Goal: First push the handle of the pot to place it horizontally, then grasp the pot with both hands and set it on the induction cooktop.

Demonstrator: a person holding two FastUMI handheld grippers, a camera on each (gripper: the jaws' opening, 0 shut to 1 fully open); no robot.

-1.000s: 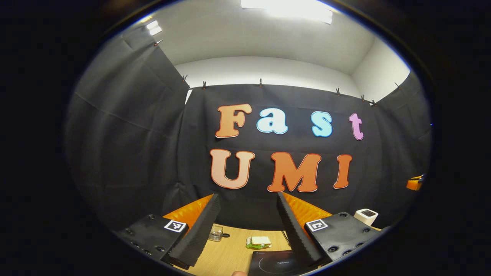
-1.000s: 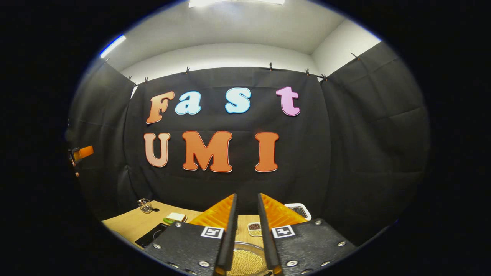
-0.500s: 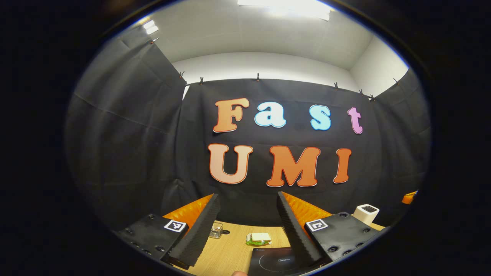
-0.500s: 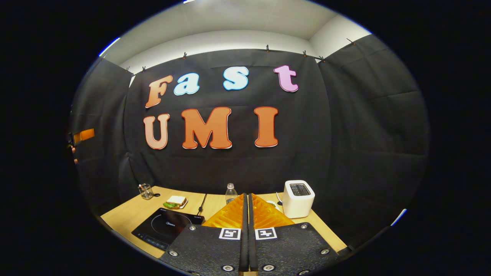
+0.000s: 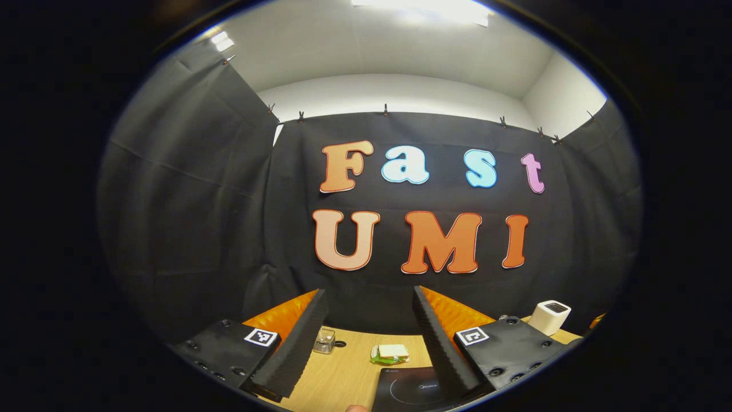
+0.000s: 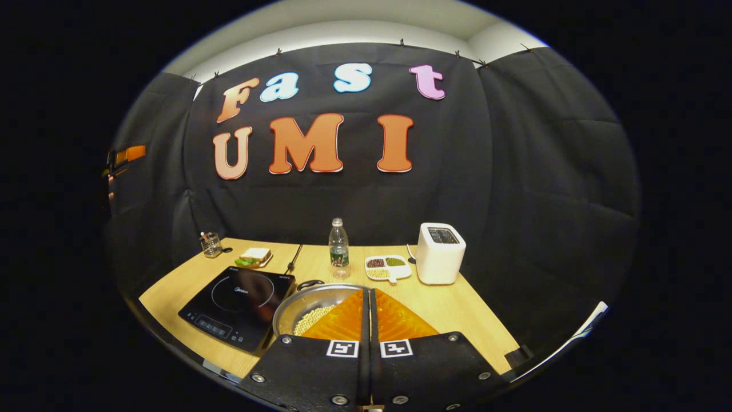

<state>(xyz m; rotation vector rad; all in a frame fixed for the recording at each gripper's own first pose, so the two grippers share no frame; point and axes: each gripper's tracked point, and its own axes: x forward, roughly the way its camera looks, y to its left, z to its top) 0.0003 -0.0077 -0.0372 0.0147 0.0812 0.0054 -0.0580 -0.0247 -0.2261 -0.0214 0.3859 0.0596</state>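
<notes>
In the right gripper view, a metal pot holding pale beans stands on the wooden table, just right of the black induction cooktop. A dark pot handle shows at its far rim. My right gripper is shut with nothing between its fingers, and its orange fingers cover the pot's right part. In the left gripper view, my left gripper is open and empty, held above the table with the cooktop below its right finger. The left gripper also appears far off at the left edge.
Behind the pot stand a water bottle, a divided dish of beans and a white toaster. A sandwich on a plate and a glass jar sit at the back left. The table's right edge lies past the toaster.
My right gripper went from slightly open to shut, and its view dropped and drew back, bringing the whole table and the pot into sight. The left gripper barely shifted.
</notes>
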